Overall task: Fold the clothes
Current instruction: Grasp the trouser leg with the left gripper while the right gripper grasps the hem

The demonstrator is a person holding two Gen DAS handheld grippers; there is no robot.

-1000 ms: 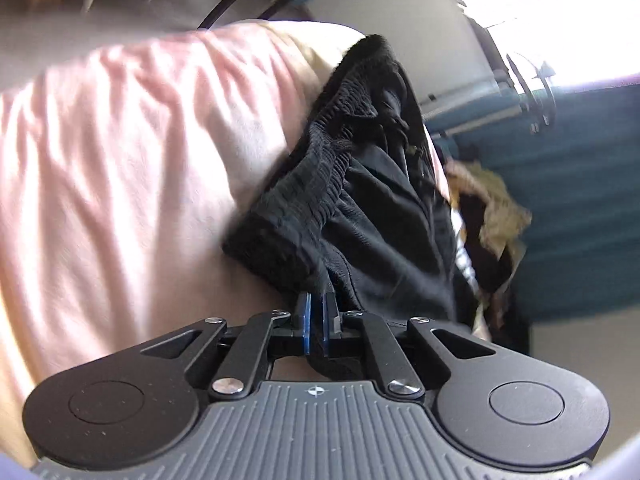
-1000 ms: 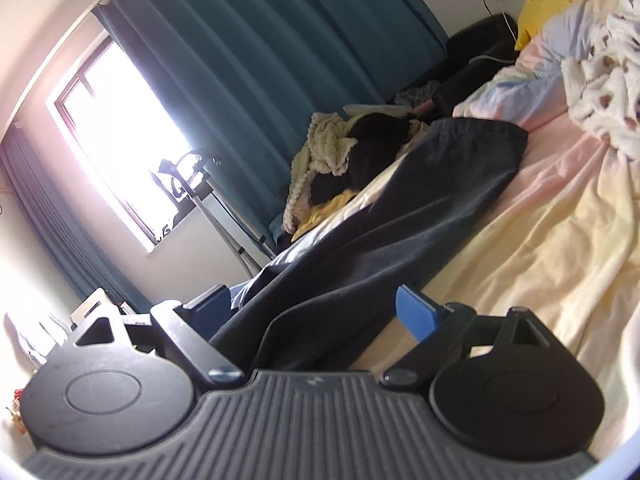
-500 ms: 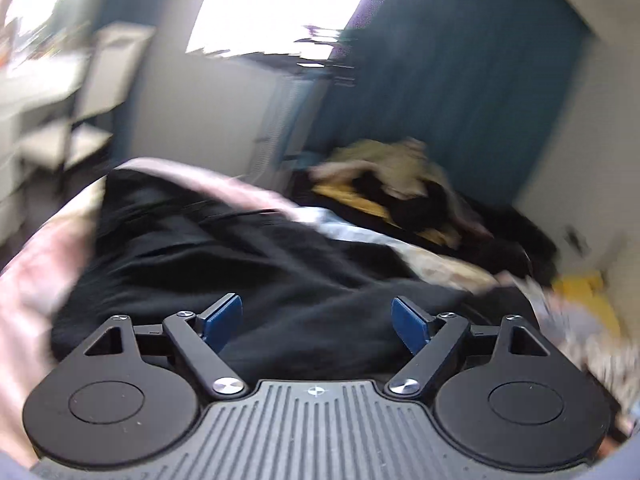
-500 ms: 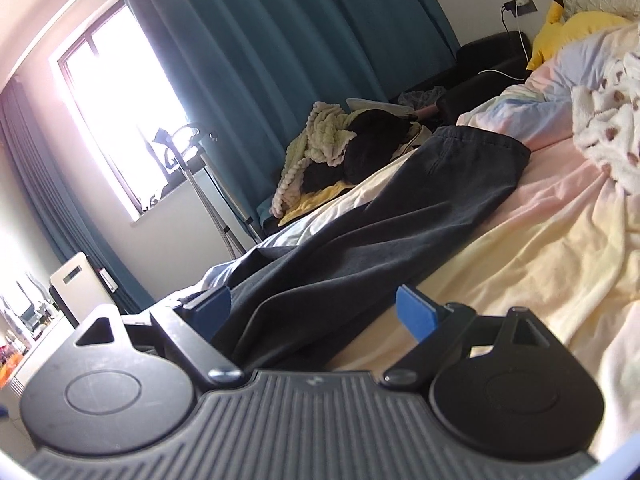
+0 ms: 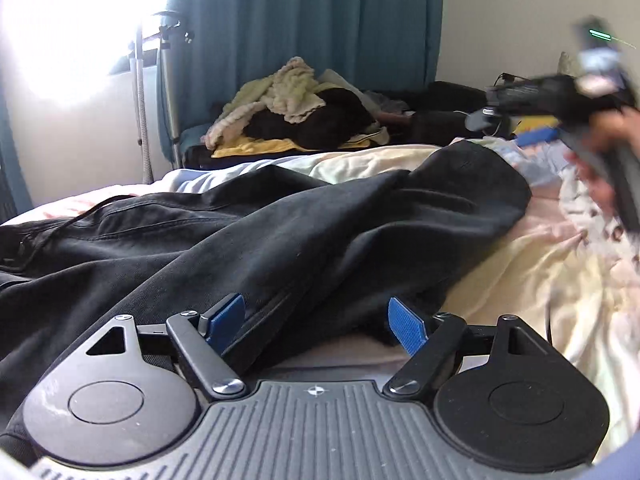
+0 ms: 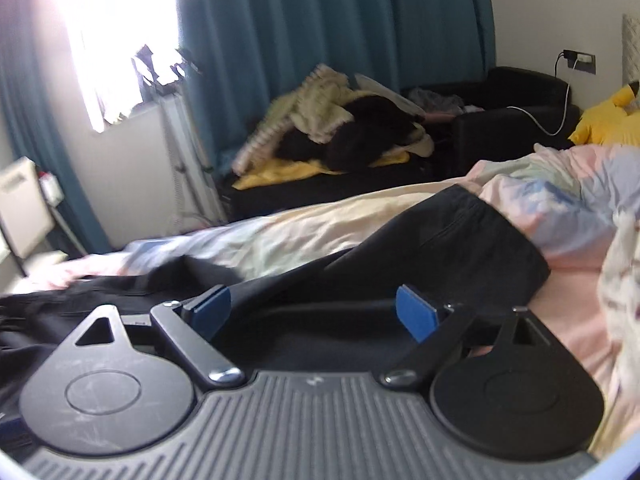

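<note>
Black trousers [image 5: 304, 232] lie stretched across the bed, one leg running away to the right; the right wrist view shows them too [image 6: 436, 248]. My left gripper [image 5: 316, 322] is open just above the near edge of the fabric, its blue pads apart. My right gripper [image 6: 314, 312] is also open, low over the dark cloth, nothing held. In the left wrist view the other gripper [image 5: 560, 100] appears blurred at the far right, held in a hand [image 5: 600, 168].
The bed sheet [image 5: 532, 276] is pale pink and yellow, rumpled. A patterned blanket [image 6: 624, 276] lies at right. A pile of clothes [image 5: 296, 112] sits on a dark sofa by teal curtains [image 5: 304, 20]. A yellow pillow [image 6: 604, 124] and a wall socket [image 6: 580, 58] are at far right.
My left gripper let go of the black waistband, opened, and swung round to face along the trousers. The right gripper levelled and came in lower over the cloth, staying open.
</note>
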